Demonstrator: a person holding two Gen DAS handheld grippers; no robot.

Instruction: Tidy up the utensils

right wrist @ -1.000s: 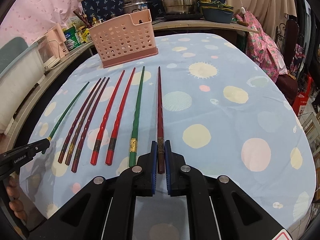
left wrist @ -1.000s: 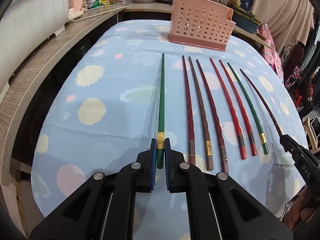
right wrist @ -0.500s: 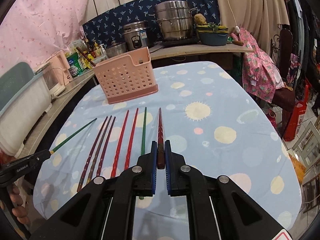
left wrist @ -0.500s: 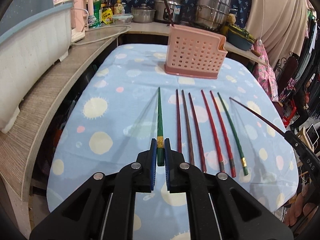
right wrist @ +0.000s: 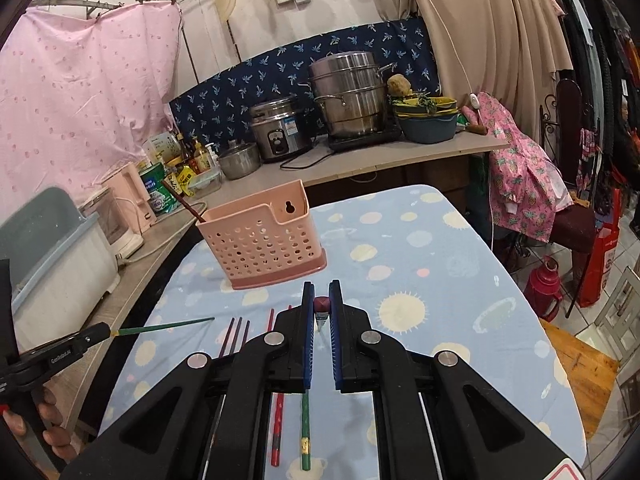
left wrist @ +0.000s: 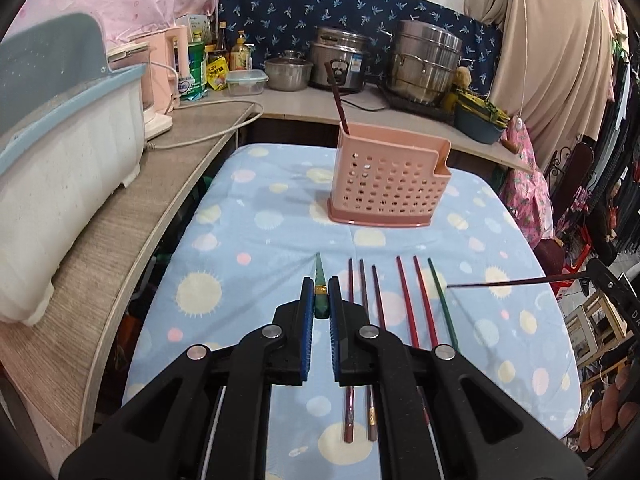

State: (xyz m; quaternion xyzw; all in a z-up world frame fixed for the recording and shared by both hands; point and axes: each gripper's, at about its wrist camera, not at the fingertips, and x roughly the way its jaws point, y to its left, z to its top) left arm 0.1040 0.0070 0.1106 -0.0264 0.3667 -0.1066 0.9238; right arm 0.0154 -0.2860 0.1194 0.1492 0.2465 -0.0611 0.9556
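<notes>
My left hand-held gripper [left wrist: 321, 309] clamps a green chopstick [left wrist: 320, 287]; my right hand-held gripper [right wrist: 321, 311] clamps a dark-red chopstick [right wrist: 322, 304], both near the pink perforated plastic holder [left wrist: 386, 181].

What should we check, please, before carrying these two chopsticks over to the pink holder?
1. Left gripper shut on the green chopstick: ok.
2. Right gripper shut on the dark red chopstick: ok.
3. Both held chopsticks clear of the tablecloth: ok, they hang in the air.
4. Pink utensil holder upright, top open: ok; one dark chopstick already stands in it.
5. Free room inside the holder: cannot tell.
6. Remaining chopsticks lying undisturbed in a row: ok.
</notes>
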